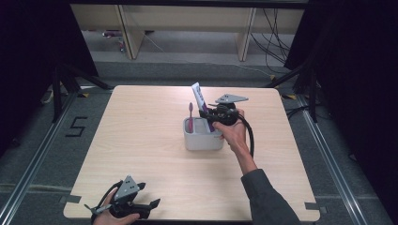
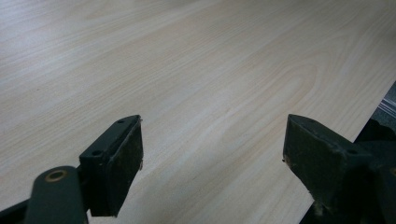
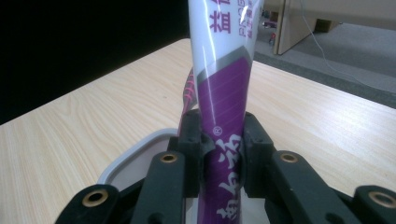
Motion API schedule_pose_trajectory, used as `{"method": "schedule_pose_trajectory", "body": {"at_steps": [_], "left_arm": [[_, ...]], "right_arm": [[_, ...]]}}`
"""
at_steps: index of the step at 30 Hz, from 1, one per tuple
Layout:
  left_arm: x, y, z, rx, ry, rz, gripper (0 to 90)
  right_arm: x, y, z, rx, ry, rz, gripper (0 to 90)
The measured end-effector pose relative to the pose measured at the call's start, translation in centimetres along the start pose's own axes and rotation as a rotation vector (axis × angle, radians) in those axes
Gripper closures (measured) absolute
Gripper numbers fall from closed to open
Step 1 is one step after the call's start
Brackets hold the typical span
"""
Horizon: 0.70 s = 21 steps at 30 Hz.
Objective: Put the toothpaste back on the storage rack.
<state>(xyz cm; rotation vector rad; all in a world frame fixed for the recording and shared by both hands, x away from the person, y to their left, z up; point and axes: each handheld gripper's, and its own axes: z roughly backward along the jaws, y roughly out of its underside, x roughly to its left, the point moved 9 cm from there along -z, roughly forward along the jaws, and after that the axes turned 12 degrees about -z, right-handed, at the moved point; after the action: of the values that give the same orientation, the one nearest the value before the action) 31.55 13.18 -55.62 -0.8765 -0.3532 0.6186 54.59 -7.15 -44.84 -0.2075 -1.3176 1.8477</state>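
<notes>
My right gripper (image 1: 212,115) is shut on a purple and white toothpaste tube (image 1: 201,101), held upright over the right half of a grey holder cup (image 1: 202,140) in the middle of the table. In the right gripper view both jaws press on the tube (image 3: 224,107) above the cup's rim (image 3: 135,156). A pink toothbrush (image 1: 190,115) stands in the cup's left half; its pink head (image 3: 188,86) peeks out behind the tube. My left gripper (image 1: 152,206) rests at the table's near left edge, open, with bare wood between its jaws (image 2: 212,149).
The light wooden table (image 1: 141,140) has its front edge right beside the left gripper. Dark floor, rails and wooden furniture legs (image 1: 129,33) lie beyond the table's far edge.
</notes>
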Motion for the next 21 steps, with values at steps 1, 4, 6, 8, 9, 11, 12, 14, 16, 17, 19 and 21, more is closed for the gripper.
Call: {"method": "schedule_pose_trajectory", "body": {"at_steps": [1,4,6,8,9,11,12,14,16,17,19,21], "left_arm": [[0.0,0.0,0.0,0.008,0.003,-0.001,19.5],[0.0,0.1,0.1,0.011,0.004,-0.009,19.5],[0.0,0.1,0.0,0.012,0.005,-0.009,19.5],[0.0,0.1,0.0,0.015,0.006,-0.007,19.5],[-0.1,0.0,0.0,0.014,0.006,-0.003,19.5],[0.0,0.2,0.2,0.031,0.009,-0.023,19.5],[0.0,0.2,0.2,0.031,0.009,-0.023,19.5],[0.0,0.1,0.0,0.012,0.004,-0.008,19.5],[-0.1,0.1,0.1,0.017,0.005,-0.003,19.5],[0.0,0.2,0.2,0.035,0.01,-0.027,19.5],[0.0,0.2,0.2,0.034,0.009,-0.026,19.5],[0.0,0.2,0.2,0.034,0.009,-0.026,19.5]], "right_arm": [[0.0,0.1,0.0,0.004,0.002,0.003,74.5],[0.0,0.2,-0.1,0.006,0.002,0.01,74.6],[0.0,0.4,0.0,0.015,0.014,-0.005,74.6],[-0.1,0.4,0.0,0.013,0.008,0.023,74.5],[-0.2,0.4,0.0,0.017,0.015,0.028,74.5],[-0.3,0.5,-0.1,0.021,0.022,0.036,74.5],[-0.4,0.7,0.0,0.036,0.024,0.031,74.5],[-0.3,0.8,-0.1,0.026,0.023,0.022,74.5],[-0.5,1.0,-0.1,0.038,0.038,0.042,74.4],[-0.6,0.9,-0.1,0.026,0.043,0.05,74.5],[-0.3,1.1,-0.2,0.039,0.03,0.032,74.4],[-0.5,1.2,-0.1,0.041,0.045,0.035,74.4]]}}
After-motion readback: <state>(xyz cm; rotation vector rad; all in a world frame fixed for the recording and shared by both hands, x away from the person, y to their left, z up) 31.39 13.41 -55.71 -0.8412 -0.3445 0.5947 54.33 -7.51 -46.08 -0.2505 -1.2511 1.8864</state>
